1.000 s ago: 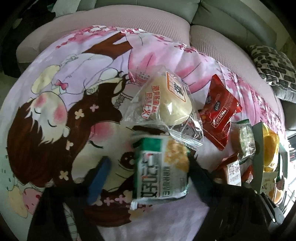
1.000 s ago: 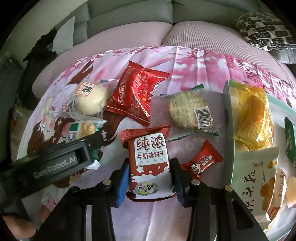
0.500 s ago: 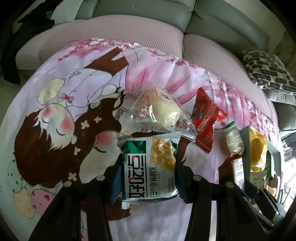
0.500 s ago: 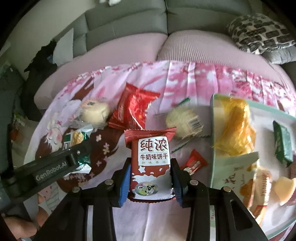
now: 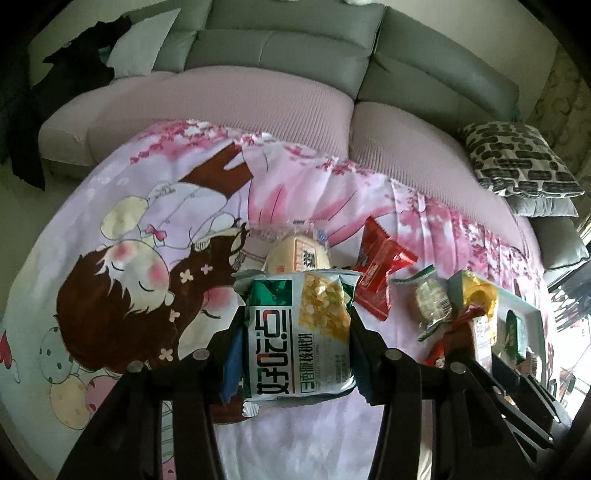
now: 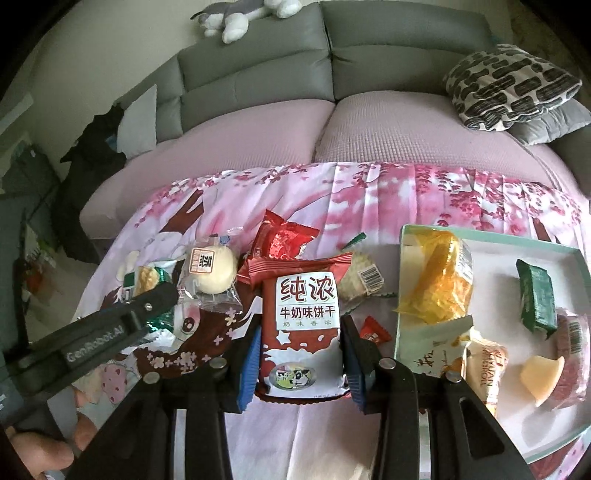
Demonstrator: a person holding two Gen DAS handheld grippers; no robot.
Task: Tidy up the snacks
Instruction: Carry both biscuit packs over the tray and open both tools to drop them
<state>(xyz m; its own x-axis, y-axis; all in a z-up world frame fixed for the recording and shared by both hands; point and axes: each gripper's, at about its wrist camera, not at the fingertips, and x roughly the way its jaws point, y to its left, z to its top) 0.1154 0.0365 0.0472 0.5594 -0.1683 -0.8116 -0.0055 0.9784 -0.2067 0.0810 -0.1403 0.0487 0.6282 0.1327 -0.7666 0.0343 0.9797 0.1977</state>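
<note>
Jaws of both grippers clench snack packets above loose snacks (image 6: pixel 212 273) beside the tray (image 6: pixel 491 238).

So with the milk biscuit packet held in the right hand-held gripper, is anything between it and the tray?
Only the small red candy lies on the cloth between the milk biscuit packet and the tray; packets crowd the tray's near edge.

Count: grippers 2, left (image 5: pixel 295 332), right (image 6: pixel 301 350). Tray (image 6: pixel 491 236) 1. Patterned cushion (image 6: pixel 506 85) 1. Plush toy (image 6: pixel 240 16) 1.
</note>
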